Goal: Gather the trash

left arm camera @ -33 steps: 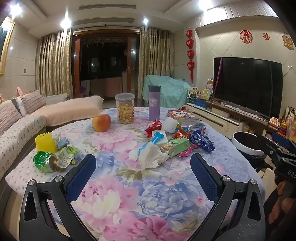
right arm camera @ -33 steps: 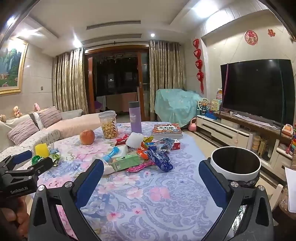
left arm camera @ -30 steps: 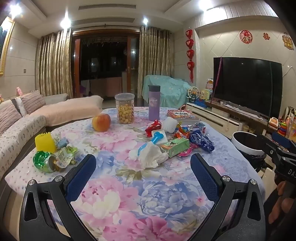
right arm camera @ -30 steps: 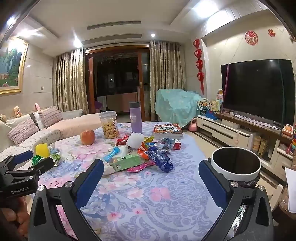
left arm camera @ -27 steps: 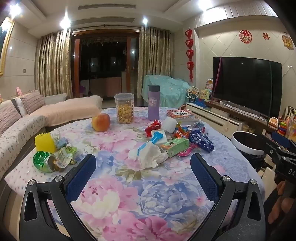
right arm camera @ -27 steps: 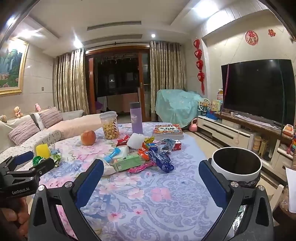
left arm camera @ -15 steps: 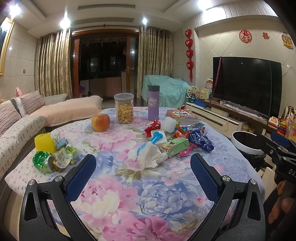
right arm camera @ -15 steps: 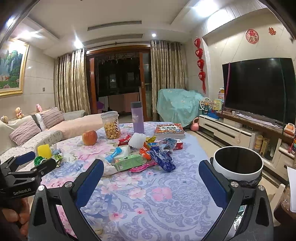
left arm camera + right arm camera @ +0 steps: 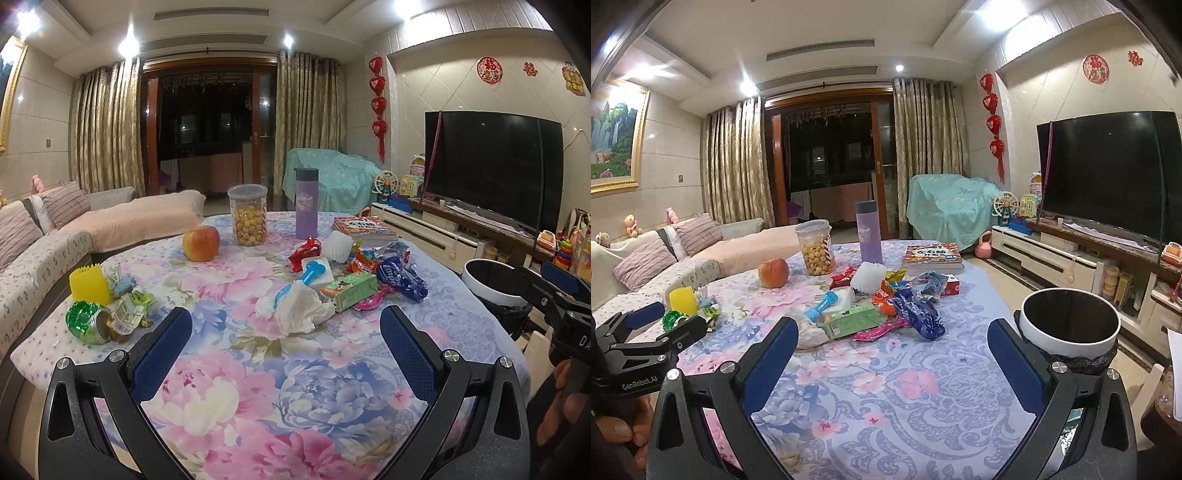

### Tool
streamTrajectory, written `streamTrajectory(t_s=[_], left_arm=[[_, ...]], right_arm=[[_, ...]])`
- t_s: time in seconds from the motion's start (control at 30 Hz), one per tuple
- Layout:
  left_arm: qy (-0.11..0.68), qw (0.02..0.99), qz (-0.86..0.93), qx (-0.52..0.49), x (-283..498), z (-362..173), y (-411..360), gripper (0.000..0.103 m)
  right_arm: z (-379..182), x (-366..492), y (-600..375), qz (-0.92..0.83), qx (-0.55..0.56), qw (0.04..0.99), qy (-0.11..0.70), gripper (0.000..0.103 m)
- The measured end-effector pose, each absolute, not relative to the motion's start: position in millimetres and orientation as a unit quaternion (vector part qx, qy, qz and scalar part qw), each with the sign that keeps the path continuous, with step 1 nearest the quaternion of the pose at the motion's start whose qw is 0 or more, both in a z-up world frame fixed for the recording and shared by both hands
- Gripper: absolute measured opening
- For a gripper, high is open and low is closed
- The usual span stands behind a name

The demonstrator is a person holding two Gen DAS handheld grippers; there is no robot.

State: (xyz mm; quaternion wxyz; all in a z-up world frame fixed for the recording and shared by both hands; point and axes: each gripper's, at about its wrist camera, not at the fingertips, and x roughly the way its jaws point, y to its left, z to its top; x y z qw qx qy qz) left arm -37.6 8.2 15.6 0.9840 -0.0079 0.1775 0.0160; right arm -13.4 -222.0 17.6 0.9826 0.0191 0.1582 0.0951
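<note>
- Hovering over the floral table (image 9: 295,387), left gripper (image 9: 284,328) spread wide, nothing between its blue pads.
- Right gripper (image 9: 892,341) likewise spread wide, holding nothing.
- Writing: "GenRobot.AI" on the left gripper body, right-wrist view; "DA…" cut off on the right gripper body, left-wrist view. Wrapper print too small to read.
- Tissue (image 9: 299,308): crumpled, white, just ahead of the left gripper, between its pads' line.
- Green carton (image 9: 349,291), pink wrapper (image 9: 881,329), blue wrapper (image 9: 402,282): clustered mid-table, beyond both grippers.
- Green can (image 9: 86,323): on its side, near the table's left edge.
- Bin (image 9: 1071,323): white rim, right of the table, beside the right gripper's right pad.
</note>
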Motion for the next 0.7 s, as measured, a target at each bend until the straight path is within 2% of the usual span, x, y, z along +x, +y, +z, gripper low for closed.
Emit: streamTrajectory(t_s=[0.07,0.37,0.7], left_arm=[[0.177,0.984,0.016,-0.008,-38,16,8,0.103],[0.186,0.982,0.011,-0.01,-34,12,7,0.103],[0.238,0.971,0.011,-0.012,5,-9,9,0.103]], right_arm=[[17,-14,-221,0.094,0.006,0.986,0.14,0.103],[16,-7,-225,0.104,0.022,0.976,0.192,0.103],[5,13,-230,0.125,0.06,0.967,0.212,0.103]])
